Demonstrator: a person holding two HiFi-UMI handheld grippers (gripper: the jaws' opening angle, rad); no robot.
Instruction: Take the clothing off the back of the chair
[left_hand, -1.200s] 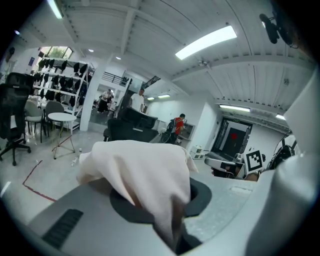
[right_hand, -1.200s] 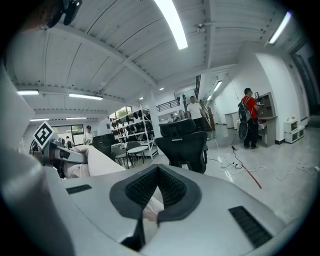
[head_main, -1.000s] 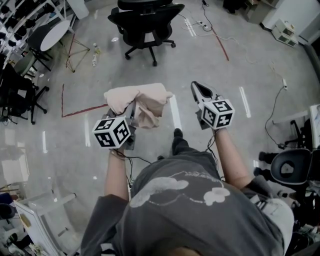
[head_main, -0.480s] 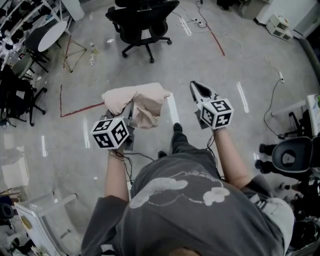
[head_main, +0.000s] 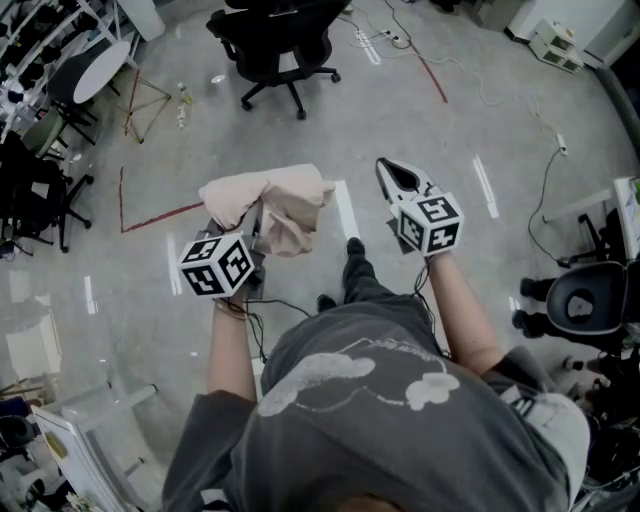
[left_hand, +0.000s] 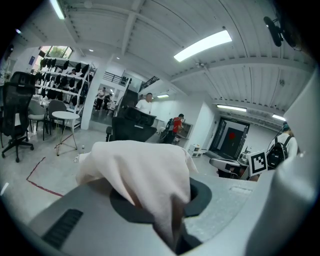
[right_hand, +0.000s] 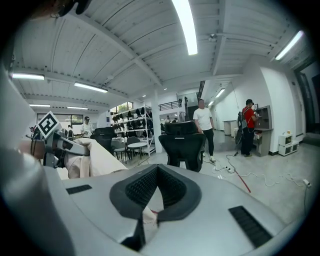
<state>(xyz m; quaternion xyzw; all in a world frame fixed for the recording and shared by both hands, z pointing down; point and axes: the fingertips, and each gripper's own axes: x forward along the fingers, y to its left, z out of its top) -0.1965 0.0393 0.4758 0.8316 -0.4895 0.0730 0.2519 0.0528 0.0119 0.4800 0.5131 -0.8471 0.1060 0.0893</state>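
The left hand-held gripper (head_main: 258, 222) is clenched on the beige clothing (head_main: 265, 195), which is bunched over its jaws above the floor, well apart from the black chair (head_main: 275, 40); it looks carried clear. The right hand-held gripper (head_main: 386, 172) rides alongside, closed on nothing. Compared with a second ago the grip is unchanged, and the chair sits nearer the view's top edge.

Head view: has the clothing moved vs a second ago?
Yes, slightly: the clothing has drawn away from the black chair, toward the bottom of the head view.
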